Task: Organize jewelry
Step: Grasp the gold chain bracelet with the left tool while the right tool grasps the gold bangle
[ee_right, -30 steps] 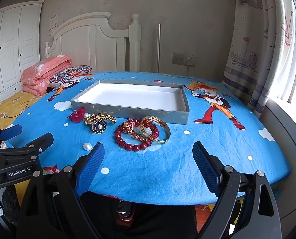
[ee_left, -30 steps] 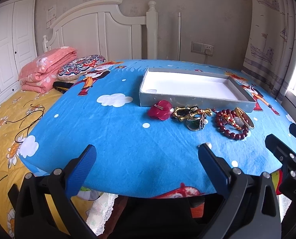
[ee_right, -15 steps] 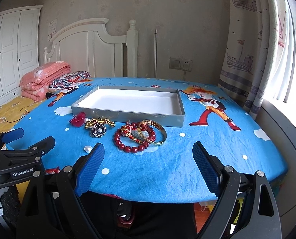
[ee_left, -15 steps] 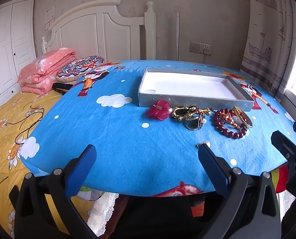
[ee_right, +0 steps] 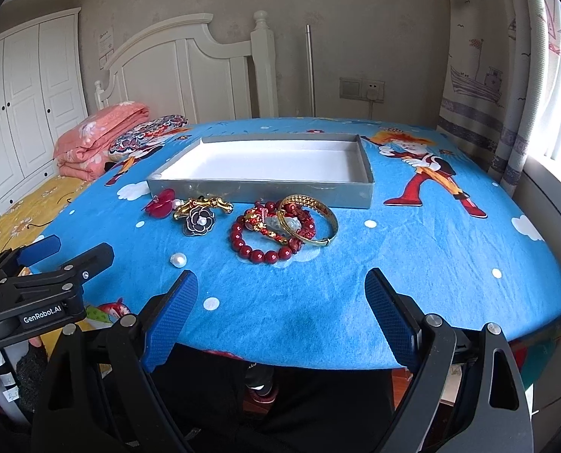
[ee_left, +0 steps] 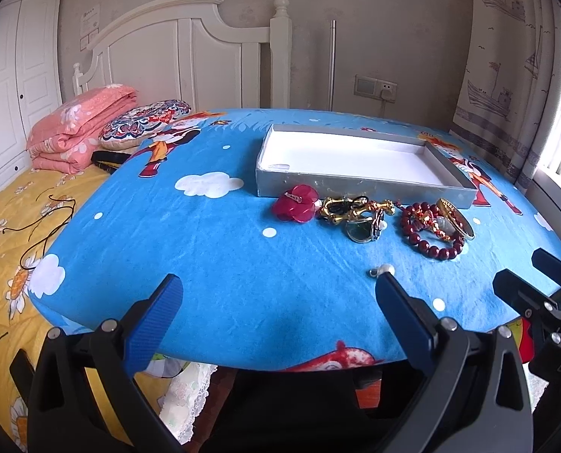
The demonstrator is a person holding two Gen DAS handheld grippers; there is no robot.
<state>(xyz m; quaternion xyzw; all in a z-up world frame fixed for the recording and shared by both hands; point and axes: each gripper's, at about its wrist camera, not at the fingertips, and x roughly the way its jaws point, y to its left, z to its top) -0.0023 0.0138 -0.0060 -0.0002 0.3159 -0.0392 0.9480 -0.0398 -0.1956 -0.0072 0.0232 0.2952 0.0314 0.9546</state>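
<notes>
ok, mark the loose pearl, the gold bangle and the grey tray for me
loose pearl (ee_right: pixel 178 260), right wrist view, centre of the bead.
gold bangle (ee_right: pixel 306 201), right wrist view, patterned far band.
grey tray (ee_right: pixel 257 192), right wrist view, near outer wall.

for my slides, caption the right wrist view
Open right claw faces jewelry beside an empty gray tray on a blue tablecloth.
</notes>
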